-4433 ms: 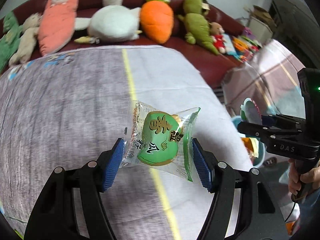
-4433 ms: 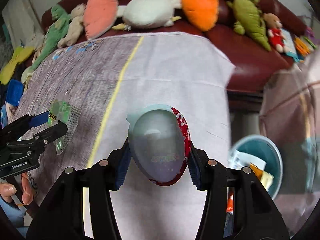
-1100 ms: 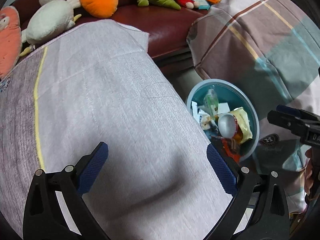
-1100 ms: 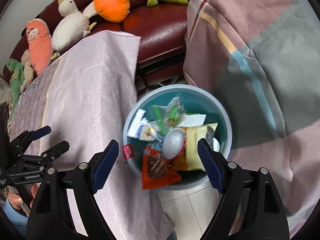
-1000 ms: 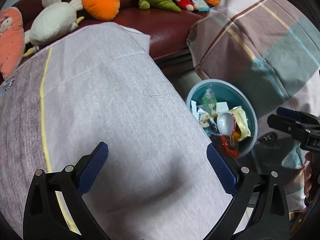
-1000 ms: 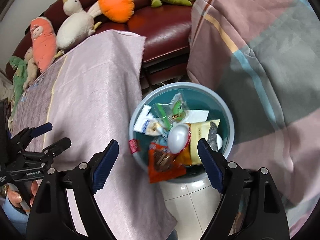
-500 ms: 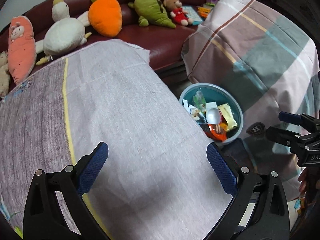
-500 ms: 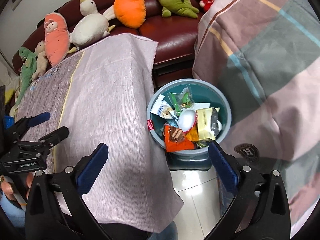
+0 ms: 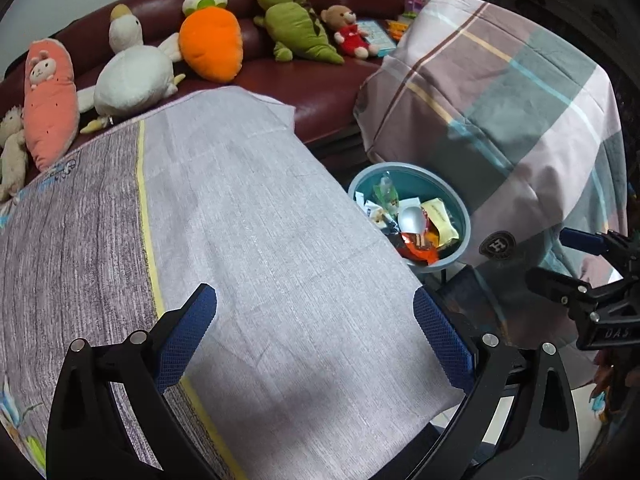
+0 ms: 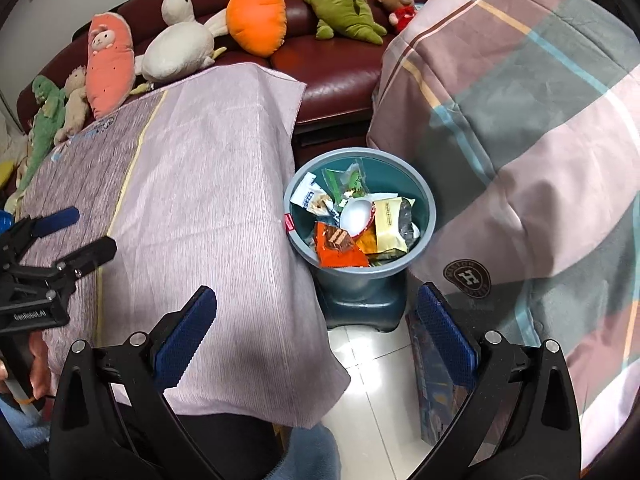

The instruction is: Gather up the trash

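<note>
Trash (image 10: 352, 216): mixed wrappers, a white egg-shaped shell (image 10: 356, 214) and an orange packet (image 10: 338, 250), lying in a teal bin (image 10: 420, 240) on the floor, ahead of the right gripper (image 10: 316, 336) and beyond the desk (image 9: 260, 220) edge. Right gripper: jaws wide apart, having just been opening, nothing between them. Left gripper (image 9: 316, 332): jaws wide apart over the cloth-covered desk, nothing between them; bin ahead to their right. Plush toys (image 9: 208, 44) line the sofa (image 9: 320, 88) beyond.

Table cloth (image 9: 260, 208) is showing matt woven fabric, sofa (image 9: 320, 92) is gleaming as glossy leather, bin (image 10: 424, 196) is looking like smooth plastic, wrappers (image 10: 392, 224) inside are shining as crinkly film, floor tile (image 10: 360, 356) is reflecting glossy.
</note>
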`<action>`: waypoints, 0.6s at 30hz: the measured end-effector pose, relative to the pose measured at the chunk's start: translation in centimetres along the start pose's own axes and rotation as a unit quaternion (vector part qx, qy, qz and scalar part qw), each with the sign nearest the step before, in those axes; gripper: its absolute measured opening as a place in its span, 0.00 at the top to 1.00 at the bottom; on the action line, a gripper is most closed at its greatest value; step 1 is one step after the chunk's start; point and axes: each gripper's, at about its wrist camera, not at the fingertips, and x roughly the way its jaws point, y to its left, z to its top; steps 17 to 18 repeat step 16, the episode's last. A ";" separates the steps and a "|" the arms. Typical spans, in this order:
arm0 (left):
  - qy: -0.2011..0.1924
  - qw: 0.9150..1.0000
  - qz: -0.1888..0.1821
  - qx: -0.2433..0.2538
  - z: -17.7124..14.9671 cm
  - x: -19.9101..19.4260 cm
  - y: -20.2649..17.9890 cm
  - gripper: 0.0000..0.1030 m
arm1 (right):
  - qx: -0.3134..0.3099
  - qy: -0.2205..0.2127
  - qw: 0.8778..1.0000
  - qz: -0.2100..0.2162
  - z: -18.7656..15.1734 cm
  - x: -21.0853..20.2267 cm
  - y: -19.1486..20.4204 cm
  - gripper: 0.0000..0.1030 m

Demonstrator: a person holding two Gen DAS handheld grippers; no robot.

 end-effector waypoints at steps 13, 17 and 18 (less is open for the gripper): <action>0.011 1.000 0.015 0.011 -1.0 0.0 -1.6 0.04 | -0.002 -0.015 1.000 -0.007 -1.6 -1.4 -0.2 0.07; 0.014 1.000 0.015 0.011 -1.1 0.3 -1.8 0.04 | -0.001 -0.015 1.000 -0.011 -1.8 -1.3 -0.5 0.07; 0.014 1.000 0.015 0.011 -1.1 0.3 -1.8 0.04 | -0.001 -0.015 1.000 -0.011 -1.8 -1.3 -0.5 0.07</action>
